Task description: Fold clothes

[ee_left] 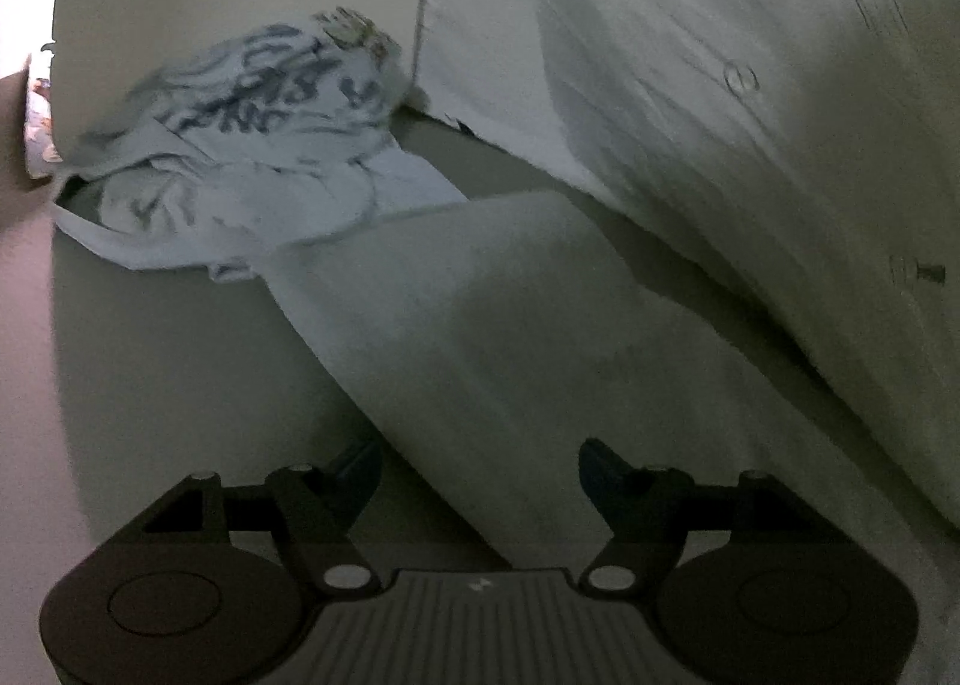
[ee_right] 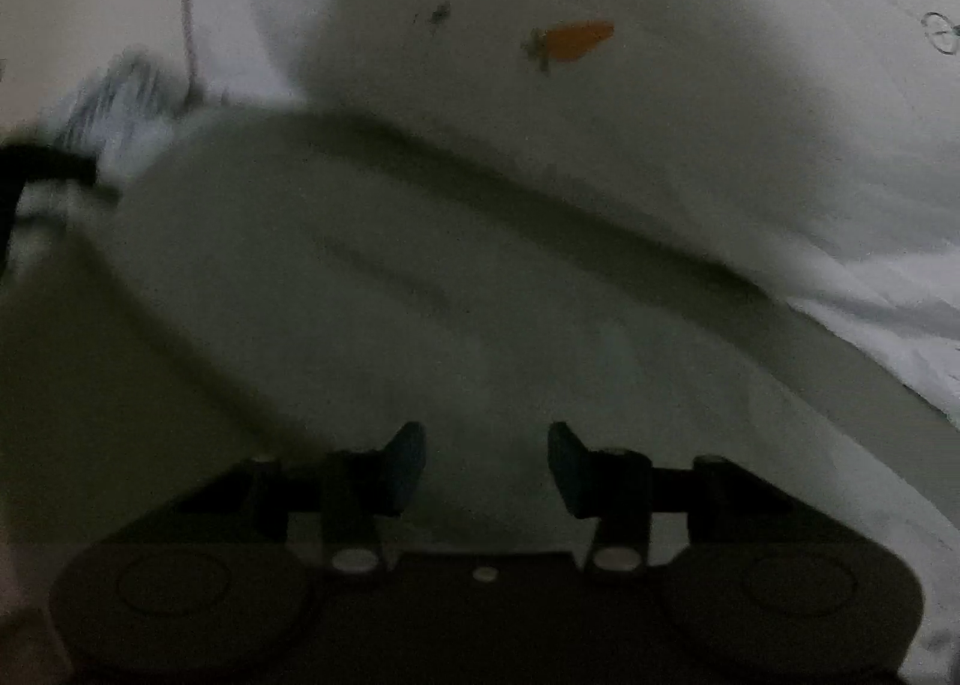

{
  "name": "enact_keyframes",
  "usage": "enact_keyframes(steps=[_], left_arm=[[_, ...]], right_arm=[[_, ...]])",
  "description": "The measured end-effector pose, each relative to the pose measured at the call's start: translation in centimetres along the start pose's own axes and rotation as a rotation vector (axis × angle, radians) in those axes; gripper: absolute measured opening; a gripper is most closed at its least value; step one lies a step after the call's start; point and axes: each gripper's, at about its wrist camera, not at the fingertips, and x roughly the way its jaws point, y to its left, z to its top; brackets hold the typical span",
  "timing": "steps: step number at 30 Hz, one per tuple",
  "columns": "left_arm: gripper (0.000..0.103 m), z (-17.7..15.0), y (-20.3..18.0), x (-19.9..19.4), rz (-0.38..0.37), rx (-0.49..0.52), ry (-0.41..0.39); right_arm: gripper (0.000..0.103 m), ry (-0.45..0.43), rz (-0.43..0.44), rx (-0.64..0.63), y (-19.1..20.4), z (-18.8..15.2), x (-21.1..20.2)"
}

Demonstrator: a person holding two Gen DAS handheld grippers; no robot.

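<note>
Left wrist view: left gripper [ee_left: 480, 475] low over the pale surface [ee_left: 180, 373], jaws spread wide, nothing between them; a strip of white cloth, likely a sleeve [ee_left: 480, 313], runs from under the jaws up and leftward; the shirt body [ee_left: 750, 156] with a button [ee_left: 741, 78] bulks to the right; a crumpled blue-patterned garment [ee_left: 252, 144] lies beyond, touching the sleeve's far end.

Right wrist view: dim and blurred; right gripper [ee_right: 486, 463] also parted, holding nothing, white cloth directly ahead of the fingers; the white shirt's carrot print [ee_right: 570, 39] sits higher up; the left gripper's dark edge shows at far left.

Judgement: the grasp is not yet made; take the sleeve edge only, one layer, both claws level; close fully before lifting; keep clear of the patterned garment, lest it drag along.
</note>
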Motion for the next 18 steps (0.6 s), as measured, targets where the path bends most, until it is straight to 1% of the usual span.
enact_keyframes(steps=[3, 5, 7, 9, 10, 11, 12, 13, 14, 15, 18], left_arm=[[0.076, -0.3, -1.1, 0.8, 0.022, 0.055, 0.003], [0.076, -0.1, -1.7, 1.1, 0.028, 0.080, 0.006], [0.076, 0.3, -2.3, 1.3, 0.011, 0.092, -0.001], [0.076, 0.7, -2.9, 1.5, -0.003, 0.107, -0.025], [0.074, 1.0, -3.2, 1.6, -0.011, 0.116, -0.040], [0.068, 1.2, -3.5, 1.8, -0.020, 0.127, -0.052], [0.060, 1.5, -3.8, 2.2, -0.032, 0.139, -0.055], [0.043, 1.9, -4.1, 2.8, -0.028, 0.155, -0.050], [0.019, 2.3, -4.4, 3.4, -0.022, 0.172, -0.045], [0.010, 2.8, -4.6, 4.1, -0.006, 0.191, -0.039], [0.009, 4.3, -4.8, 5.5, 0.023, 0.198, -0.064]], right_arm=[[0.044, 0.053, -0.053, -0.061, 0.7, -3.4, -0.9], [0.044, 0.038, -0.070, -0.072, 1.0, -4.1, -1.3], [0.041, 0.045, -0.072, -0.073, 1.3, -4.2, -1.3], [0.027, 0.046, -0.054, -0.103, 1.7, -3.8, -0.9], [0.017, 0.048, -0.040, -0.123, 1.4, -3.7, -0.9], [0.001, 0.050, -0.031, -0.128, 1.4, -3.7, -0.8], [0.000, 0.059, -0.018, -0.123, 1.3, -3.7, -0.9], [0.000, 0.067, -0.006, -0.118, 1.3, -3.6, -0.9], [0.000, 0.076, 0.007, -0.114, 1.2, -3.6, -1.0], [0.000, 0.081, 0.018, -0.116, 1.3, -3.7, -1.3], [0.000, 0.085, 0.014, -0.099, 1.4, -3.9, -1.8]])
